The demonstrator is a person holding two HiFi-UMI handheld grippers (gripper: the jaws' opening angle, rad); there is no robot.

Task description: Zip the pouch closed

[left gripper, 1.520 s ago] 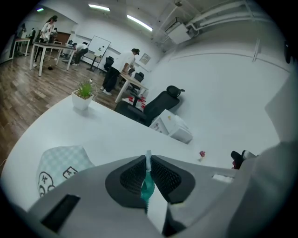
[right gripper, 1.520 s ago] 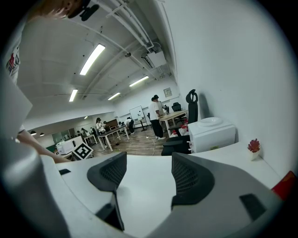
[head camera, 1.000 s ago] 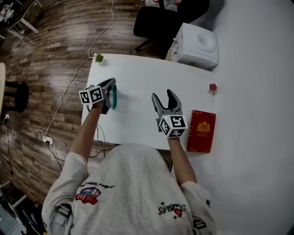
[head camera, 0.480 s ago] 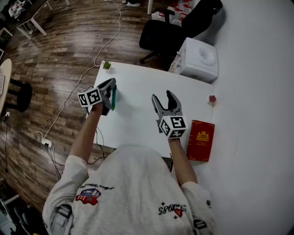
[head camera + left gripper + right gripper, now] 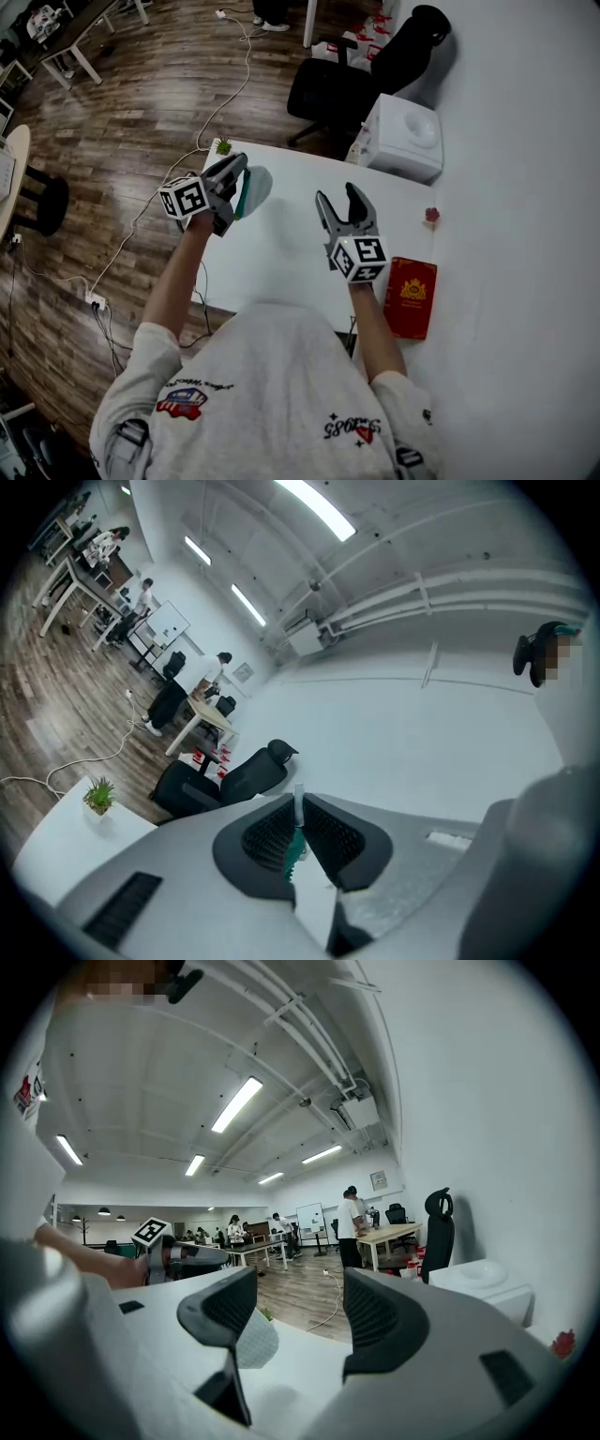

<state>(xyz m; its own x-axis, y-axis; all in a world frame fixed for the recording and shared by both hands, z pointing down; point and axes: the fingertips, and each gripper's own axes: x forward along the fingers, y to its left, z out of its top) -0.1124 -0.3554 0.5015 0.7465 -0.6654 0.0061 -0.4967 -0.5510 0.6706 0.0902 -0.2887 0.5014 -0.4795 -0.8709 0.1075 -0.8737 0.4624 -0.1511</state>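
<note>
Head view, left claw (image 5: 237,169) pinched shut on the teal edge of the pouch (image 5: 254,189) — pouch hanging over the tabletop (image 5: 281,258), right claw (image 5: 339,199) spread wide, empty — well apart from it.

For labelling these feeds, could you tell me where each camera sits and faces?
Head view: on the person's head, looking steeply down at the table; torso and arms show.
Left gripper view: on the left hand-held gripper, facing the wall; jaws pinch the pouch.
Right gripper view: on the right hand-held gripper, facing the far desks; jaws open.
All three share the black chair.
</note>
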